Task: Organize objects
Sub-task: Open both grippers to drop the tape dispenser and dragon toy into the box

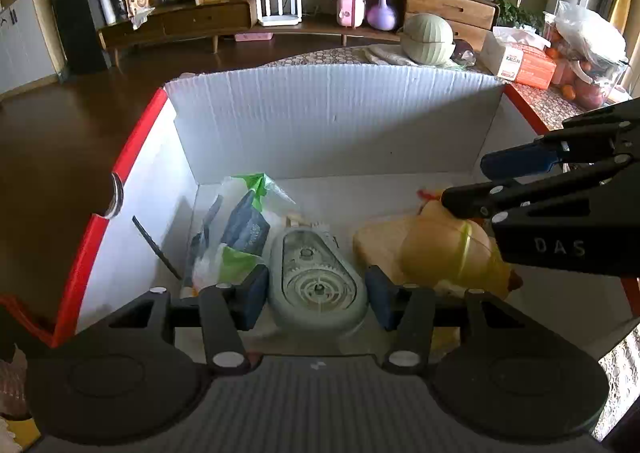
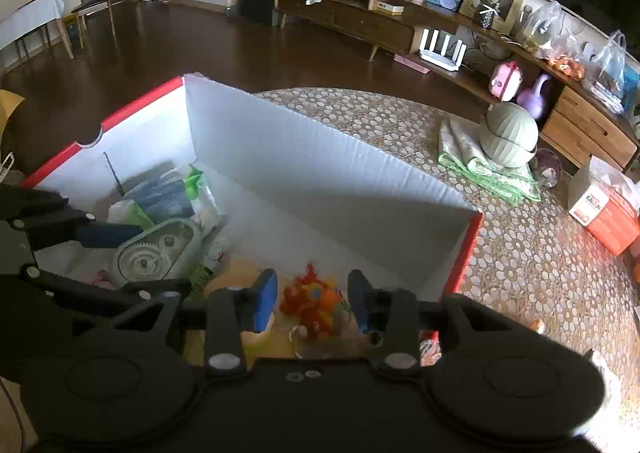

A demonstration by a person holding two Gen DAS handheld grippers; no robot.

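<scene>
Already inside the white box [image 1: 328,125], the left gripper [image 1: 316,295] brackets the pale green gear case [image 1: 316,273], pads apart and not visibly clamping. At its 3 o'clock the open right gripper [image 2: 312,299] hovers over the orange toy [image 2: 316,297] (both arms crowd close): a collision could knock things askew.

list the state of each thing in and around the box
white cardboard box with red rim: open, upright
pale green oval gear case: lying flat in box, between left hand-held gripper pads, open
yellow plush toy: lying in box
right hand-held gripper: open above orange part
clear plastic bag: crumpled in box
</scene>
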